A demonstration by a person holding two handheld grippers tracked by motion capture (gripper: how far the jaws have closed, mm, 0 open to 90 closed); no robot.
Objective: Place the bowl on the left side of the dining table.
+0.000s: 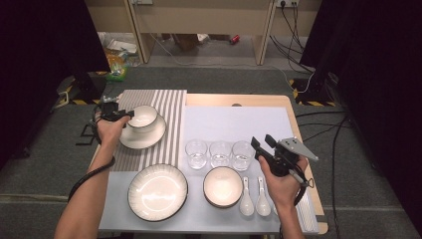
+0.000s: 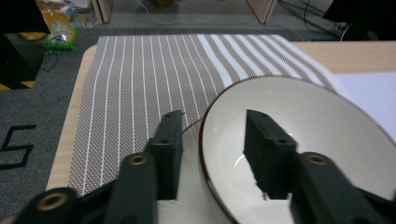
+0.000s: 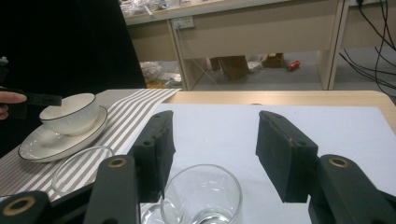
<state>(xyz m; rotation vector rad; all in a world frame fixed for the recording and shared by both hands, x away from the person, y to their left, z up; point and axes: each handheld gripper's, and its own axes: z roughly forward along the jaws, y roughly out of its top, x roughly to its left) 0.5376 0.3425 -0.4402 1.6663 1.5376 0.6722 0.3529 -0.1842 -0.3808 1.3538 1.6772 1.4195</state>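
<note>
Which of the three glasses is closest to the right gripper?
The right-hand glass of the row, next to the right gripper; in the right gripper view it sits just below the open jaws.

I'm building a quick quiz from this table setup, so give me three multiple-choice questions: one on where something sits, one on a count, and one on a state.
1. Where does the small bowl at the left gripper sit?
A. On a plate on the striped mat
B. Inside a glass
C. On the floor

2. How many drinking glasses stand in the row on the white sheet?
A. One
B. Three
C. Five

3. How do the jaws of the right gripper stand?
A. Shut on a spoon
B. Shut on a plate
C. Open, holding nothing

Answers:
1 A: the high view shows the bowl resting on the plate, which lies on the mat.
2 B: left glass, middle glass and right glass stand side by side.
3 C: the right gripper view shows the jaws spread apart above a glass, pads touching nothing.
</note>
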